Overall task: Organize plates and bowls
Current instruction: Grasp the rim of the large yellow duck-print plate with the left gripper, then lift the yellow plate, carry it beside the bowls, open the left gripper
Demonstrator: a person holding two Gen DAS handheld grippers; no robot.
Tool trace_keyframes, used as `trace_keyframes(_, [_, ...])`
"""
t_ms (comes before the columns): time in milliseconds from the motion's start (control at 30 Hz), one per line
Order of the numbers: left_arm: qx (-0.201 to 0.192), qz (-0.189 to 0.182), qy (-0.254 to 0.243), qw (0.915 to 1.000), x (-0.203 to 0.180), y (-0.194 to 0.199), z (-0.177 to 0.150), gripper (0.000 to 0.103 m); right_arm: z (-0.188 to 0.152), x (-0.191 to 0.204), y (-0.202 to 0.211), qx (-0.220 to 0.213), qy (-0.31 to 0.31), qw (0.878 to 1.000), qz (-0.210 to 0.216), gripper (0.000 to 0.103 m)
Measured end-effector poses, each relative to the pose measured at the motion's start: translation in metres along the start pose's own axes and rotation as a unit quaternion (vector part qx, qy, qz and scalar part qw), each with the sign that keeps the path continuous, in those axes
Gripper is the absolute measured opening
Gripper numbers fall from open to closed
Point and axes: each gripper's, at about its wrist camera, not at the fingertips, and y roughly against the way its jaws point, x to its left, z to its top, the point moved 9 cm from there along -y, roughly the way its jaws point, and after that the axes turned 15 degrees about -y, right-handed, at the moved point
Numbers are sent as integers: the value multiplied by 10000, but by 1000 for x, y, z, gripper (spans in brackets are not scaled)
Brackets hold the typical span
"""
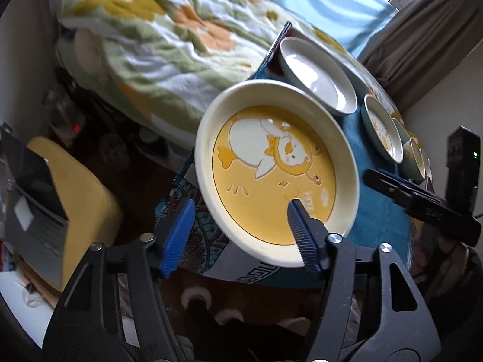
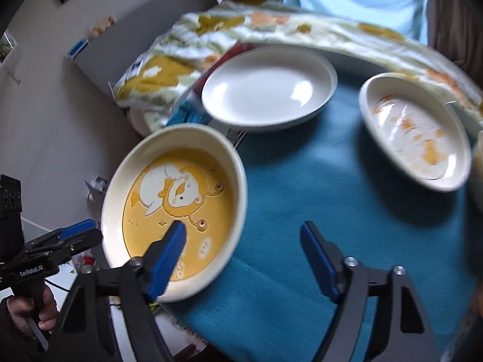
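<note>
The left gripper (image 1: 238, 211) hangs part-open and empty over the near rim of the yellow duck plate (image 1: 276, 166), its fingers astride the rim without touching, while the right gripper (image 2: 243, 235), likewise part-open and empty, straddles that plate's other edge above the teal cloth (image 2: 317, 181), farther dishes being motion-blurred.
</note>
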Motion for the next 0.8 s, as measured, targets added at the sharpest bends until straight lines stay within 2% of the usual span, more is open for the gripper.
trace_keyframes(233, [163, -291, 23, 9994, 10, -22, 7, 46, 4, 5, -35, 250, -69, 9997, 16, 51])
trace_keyframes(300, [186, -327, -11, 9993, 11, -26, 10, 36, 5, 5, -40, 286, -72, 9996, 9, 43])
trace_keyframes(333, [222, -297, -34, 9993, 14, -28, 10, 33, 6, 6, -44, 299, -80, 9995, 7, 34])
trace_keyframes(367, [238, -297, -44, 9993, 15, -30, 11, 31, 6, 5, -46, 325, -102, 9994, 27, 30])
trace_keyframes(400, [256, -309, -43, 9992, 17, -32, 11, 29, 6, 6, -48, 340, -124, 9993, 50, 28])
trace_keyframes(533, [329, -316, 68, 9989, 26, -37, 9, 13, 7, 3, -51, 263, -177, 9995, 21, 18])
trace_keyframes(633, [329, -395, 164, 9985, 29, -41, 10, 12, 8, -1, -51, 260, -318, 9991, 123, 16])
trace_keyframes(800, [327, -168, -38, 9993, 25, -42, 14, 12, 9, -1, -50, 255, -334, 9991, 107, 16])
